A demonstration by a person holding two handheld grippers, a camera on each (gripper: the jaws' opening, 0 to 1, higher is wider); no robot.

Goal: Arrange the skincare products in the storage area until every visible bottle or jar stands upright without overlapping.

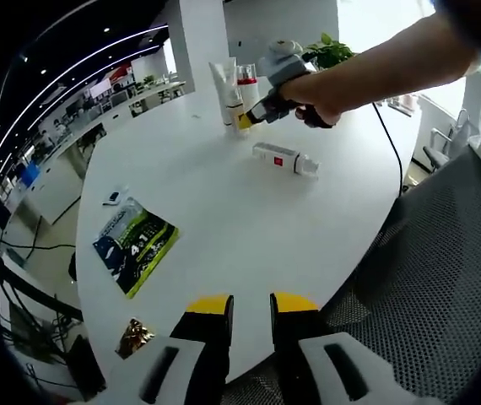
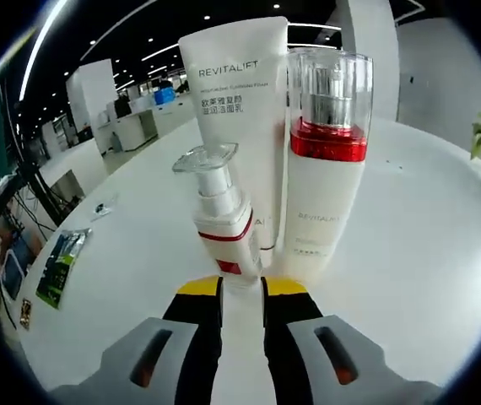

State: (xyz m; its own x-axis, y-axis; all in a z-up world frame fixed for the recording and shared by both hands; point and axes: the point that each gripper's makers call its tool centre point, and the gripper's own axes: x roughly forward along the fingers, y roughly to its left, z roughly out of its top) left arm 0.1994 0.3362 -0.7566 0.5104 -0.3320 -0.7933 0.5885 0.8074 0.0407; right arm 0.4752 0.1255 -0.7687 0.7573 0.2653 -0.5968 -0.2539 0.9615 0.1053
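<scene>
In the right gripper view my right gripper (image 2: 240, 287) is shut on a small white pump bottle (image 2: 221, 221) with a red band and a clear cap. It leans slightly left, and its base is hidden by the jaws. Just behind it stand a white Revitalift tube (image 2: 239, 110) and a taller bottle (image 2: 329, 152) with a red collar and clear cap, both upright and side by side. The left gripper view shows the right gripper (image 1: 245, 118) in a hand beside the tube (image 1: 224, 84). Another white bottle (image 1: 284, 159) lies on its side on the round white table (image 1: 224, 211). My left gripper (image 1: 251, 308) is open over the table's near edge.
A green sachet (image 1: 135, 245), a small flat packet (image 1: 114, 197) and a gold wrapper (image 1: 135, 336) lie on the table's left side. A grey mesh chair (image 1: 426, 278) stands at the right. A potted plant (image 1: 329, 52) is behind the hand.
</scene>
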